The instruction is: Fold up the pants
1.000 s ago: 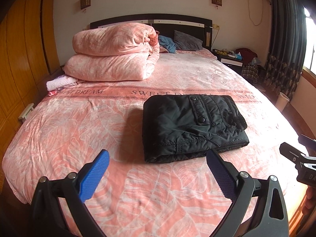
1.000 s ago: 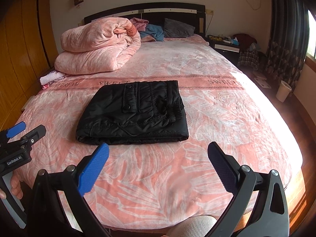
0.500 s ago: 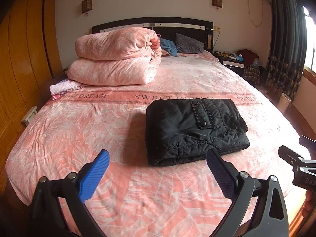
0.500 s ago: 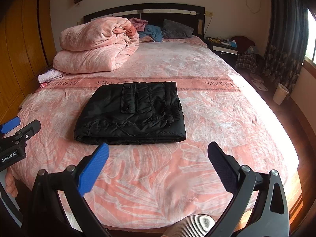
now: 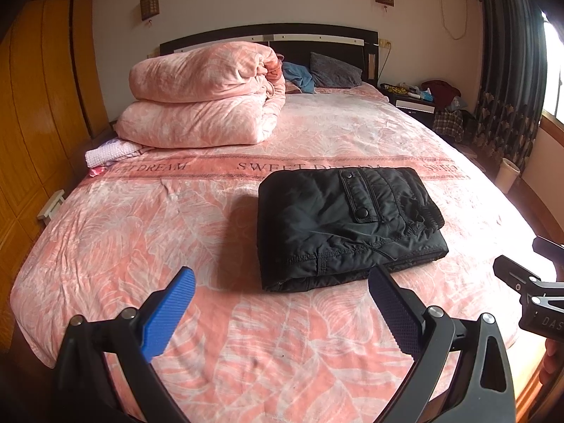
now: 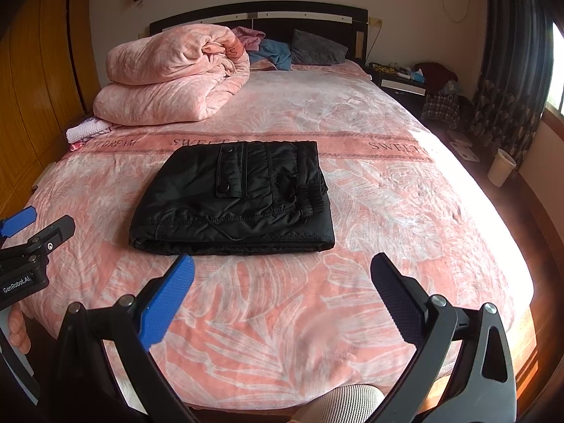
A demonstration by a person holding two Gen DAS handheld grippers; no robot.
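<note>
Lying folded: black pants [image 5: 347, 224]

Both views raised at the foot of the bed [image 5: 218, 317], facing its headboard [image 6: 257, 12], left wrist view left of the folded pants [image 5: 345, 225], right wrist view right of them, both sharing pants, bed, headboard.
</note>
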